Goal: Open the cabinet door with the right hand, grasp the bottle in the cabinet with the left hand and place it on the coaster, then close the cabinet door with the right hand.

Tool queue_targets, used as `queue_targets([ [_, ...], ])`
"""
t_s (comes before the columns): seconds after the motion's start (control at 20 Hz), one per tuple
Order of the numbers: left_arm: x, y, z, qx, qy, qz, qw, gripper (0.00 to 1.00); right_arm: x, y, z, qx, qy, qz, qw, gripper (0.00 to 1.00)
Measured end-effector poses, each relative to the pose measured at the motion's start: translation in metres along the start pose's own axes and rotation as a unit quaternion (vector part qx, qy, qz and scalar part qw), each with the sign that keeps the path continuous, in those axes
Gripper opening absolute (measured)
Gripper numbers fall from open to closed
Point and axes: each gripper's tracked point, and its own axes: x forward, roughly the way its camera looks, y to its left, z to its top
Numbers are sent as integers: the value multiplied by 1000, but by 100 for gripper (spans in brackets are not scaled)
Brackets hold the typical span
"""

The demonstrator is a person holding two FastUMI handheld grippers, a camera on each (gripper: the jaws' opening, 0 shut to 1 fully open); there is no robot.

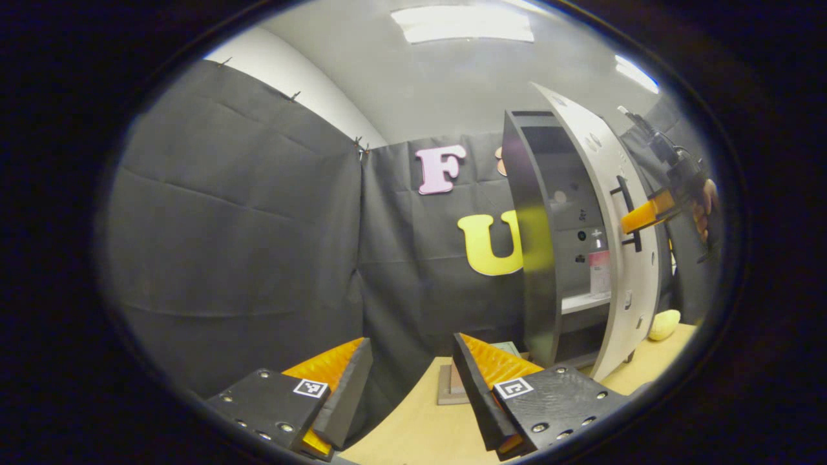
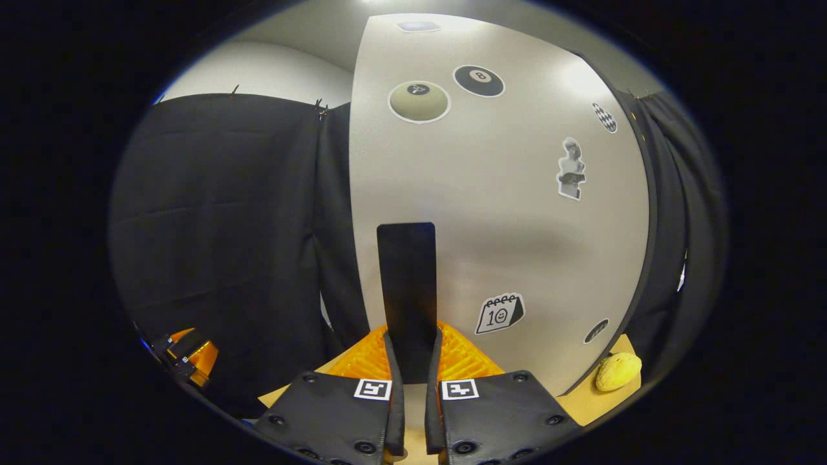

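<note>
The cabinet door (image 2: 491, 213), at the centre of the right gripper view, looks smooth and matt, with a soft sheen and flat glossy stickers. Its handle (image 2: 407, 290) is smooth, dull plastic. The table (image 1: 420, 426), at lower centre of the left gripper view, looks like smooth pale wood. The booth wall (image 1: 232, 226), left, is creased matt cloth.

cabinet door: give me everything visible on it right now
The cabinet door is a flat, matte pale-grey panel with a dark edge, carrying several stickers on its front. It stands upright, swung partly open, so the bottle on the shelf inside shows in the left gripper view. Its black bar handle runs vertically, and the right gripper is shut on it, fingers pressing both sides.
</note>
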Motion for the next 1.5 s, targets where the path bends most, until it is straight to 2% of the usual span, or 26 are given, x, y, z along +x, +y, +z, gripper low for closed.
queue_targets([
  [0.3, 15, -56, 15, 1, -15, -32, 999, 76, -11, -7, -1, 7, 0, 27, 1000, 14],
  [0.75, 5, -185, 28, -14, -4, -84, 996, 76, -25, -21, -4, 14, 12, 78, 997, 14],
  [1.2, -19, -284, 49, -18, -9, -116, 993, 76, -63, -55, -7, 23, 4, 91, 996, 14],
  [1.5, -29, -324, 50, -20, -2, -121, 993, 76, -86, -85, -8, 22, -5, 97, 995, 14],
])
